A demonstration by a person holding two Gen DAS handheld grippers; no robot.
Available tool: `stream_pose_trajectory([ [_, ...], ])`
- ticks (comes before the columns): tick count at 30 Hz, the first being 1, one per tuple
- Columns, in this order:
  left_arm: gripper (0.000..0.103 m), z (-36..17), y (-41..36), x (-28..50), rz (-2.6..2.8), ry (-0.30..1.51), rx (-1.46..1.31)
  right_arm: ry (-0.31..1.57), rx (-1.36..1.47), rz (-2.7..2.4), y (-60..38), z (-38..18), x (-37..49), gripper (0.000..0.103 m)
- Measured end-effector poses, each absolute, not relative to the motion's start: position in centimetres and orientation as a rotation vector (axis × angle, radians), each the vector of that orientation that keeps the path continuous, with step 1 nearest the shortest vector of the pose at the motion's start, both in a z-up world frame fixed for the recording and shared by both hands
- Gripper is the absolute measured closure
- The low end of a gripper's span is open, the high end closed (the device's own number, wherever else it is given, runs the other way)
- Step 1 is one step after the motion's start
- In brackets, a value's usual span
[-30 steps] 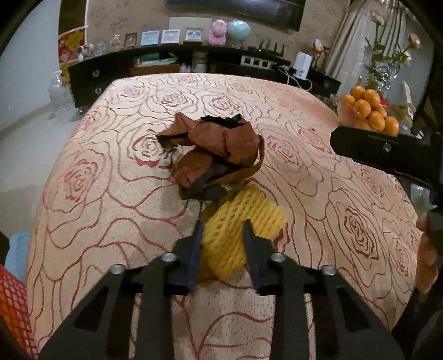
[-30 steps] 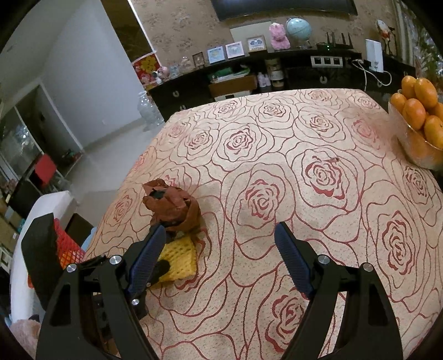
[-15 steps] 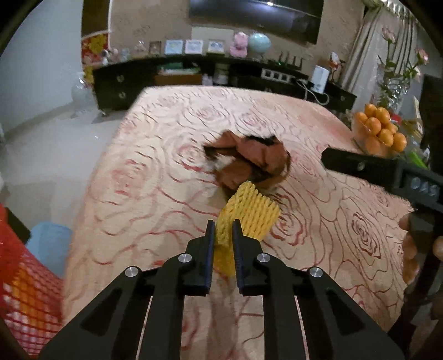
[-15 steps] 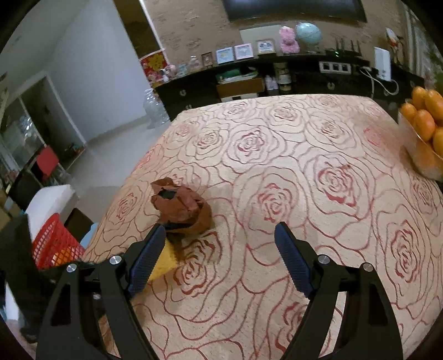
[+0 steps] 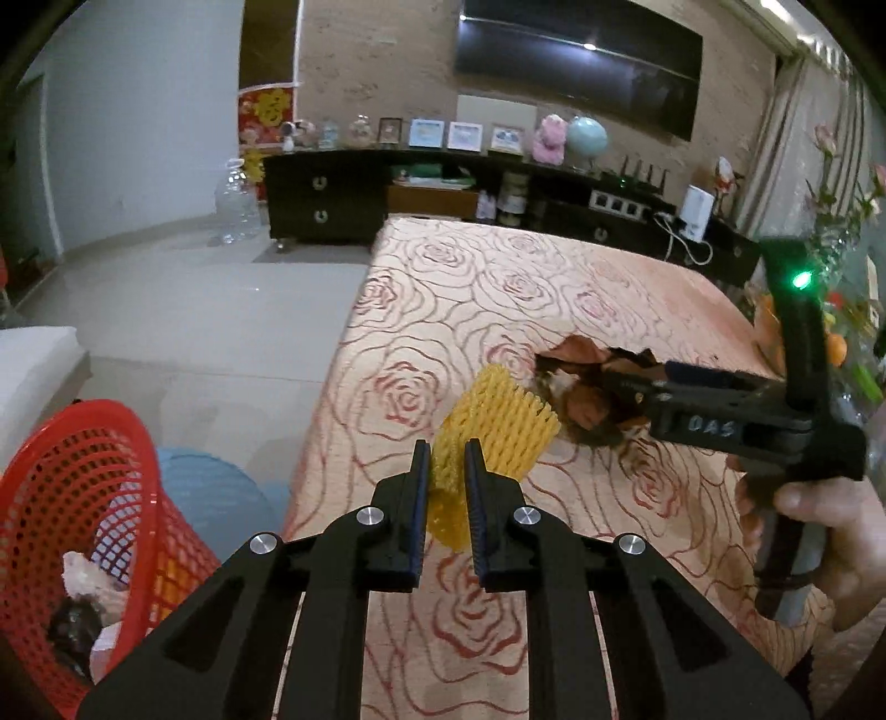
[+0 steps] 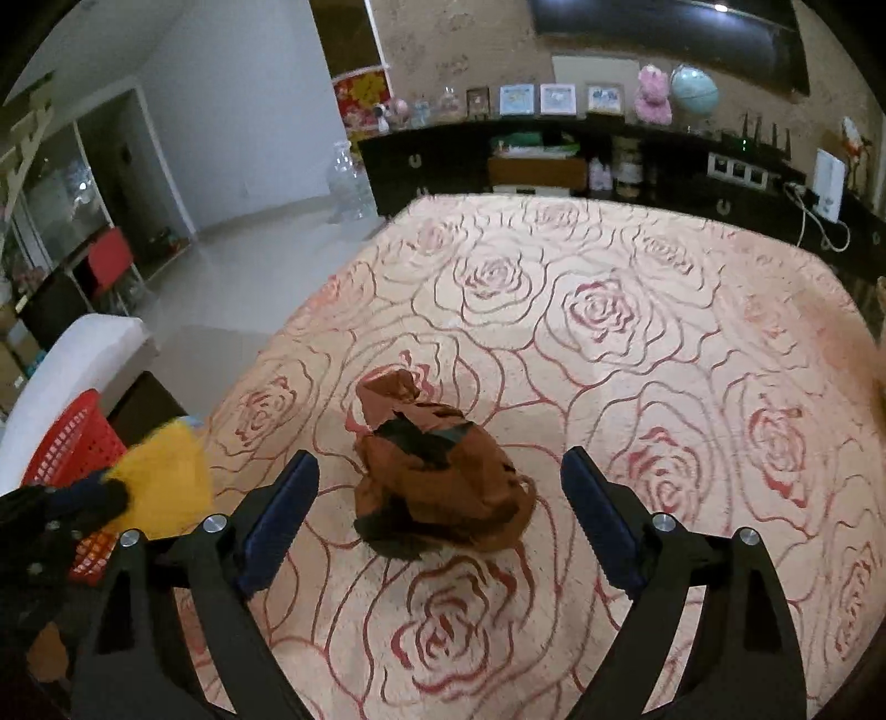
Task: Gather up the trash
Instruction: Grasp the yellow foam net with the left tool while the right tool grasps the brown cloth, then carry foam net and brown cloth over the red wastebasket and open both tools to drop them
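A dark sideboard (image 5: 387, 183) runs along the textured wall (image 6: 443, 50) ahead of me. Pale glossy floor (image 5: 221, 310) lies left. A black screen (image 5: 576, 72) hangs above.

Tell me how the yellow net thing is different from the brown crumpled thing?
The yellow foam net is bright and meshy; the brown crumpled paper is dark and wrinkled. The net is pinched in the left gripper, lifted; the paper lies on the table between the open right gripper fingers, ungrasped. Both are trash.

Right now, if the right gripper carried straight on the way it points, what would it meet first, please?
Most likely the crumpled brown paper, which lies on the tablecloth centred ahead of the open right gripper; the exact depth is unclear.
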State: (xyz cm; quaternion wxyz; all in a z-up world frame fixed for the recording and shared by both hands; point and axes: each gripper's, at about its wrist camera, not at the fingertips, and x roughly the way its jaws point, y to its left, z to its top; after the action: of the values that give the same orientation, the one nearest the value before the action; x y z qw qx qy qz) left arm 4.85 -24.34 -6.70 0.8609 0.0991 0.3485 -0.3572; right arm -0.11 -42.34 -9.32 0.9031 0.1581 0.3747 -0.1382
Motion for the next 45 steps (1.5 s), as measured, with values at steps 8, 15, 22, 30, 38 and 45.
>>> stream_pose_trajectory([
  [8,0.091,-5.9,-23.5,5.2,-0.736,0.718,0.183,0.818,0.363,-0.262,-42.7,-10.6,-0.1,0.048],
  [15,0.091,-4.7,-22.8,4.6,-0.736,0.689,0.168,0.745,0.389,-0.239,-42.1,-8.5,-2.2,0.048],
  [22,0.091,-3.0,-22.1,3.8,-0.735,0.650,0.154,0.668,0.372,-0.241,-41.0,-5.3,-4.4,0.048],
  [30,0.091,-1.3,-20.3,3.3,-0.704,0.613,0.136,0.601,0.361,-0.213,-39.4,-2.3,-5.6,0.048],
  [38,0.091,0.8,-17.7,2.9,-0.645,0.572,0.124,0.580,0.335,-0.167,-36.7,-0.6,-5.2,0.048],
  [45,0.091,2.1,-14.6,3.5,-0.570,0.553,0.102,0.570,0.300,-0.114,-33.7,0.5,-4.2,0.048],
])
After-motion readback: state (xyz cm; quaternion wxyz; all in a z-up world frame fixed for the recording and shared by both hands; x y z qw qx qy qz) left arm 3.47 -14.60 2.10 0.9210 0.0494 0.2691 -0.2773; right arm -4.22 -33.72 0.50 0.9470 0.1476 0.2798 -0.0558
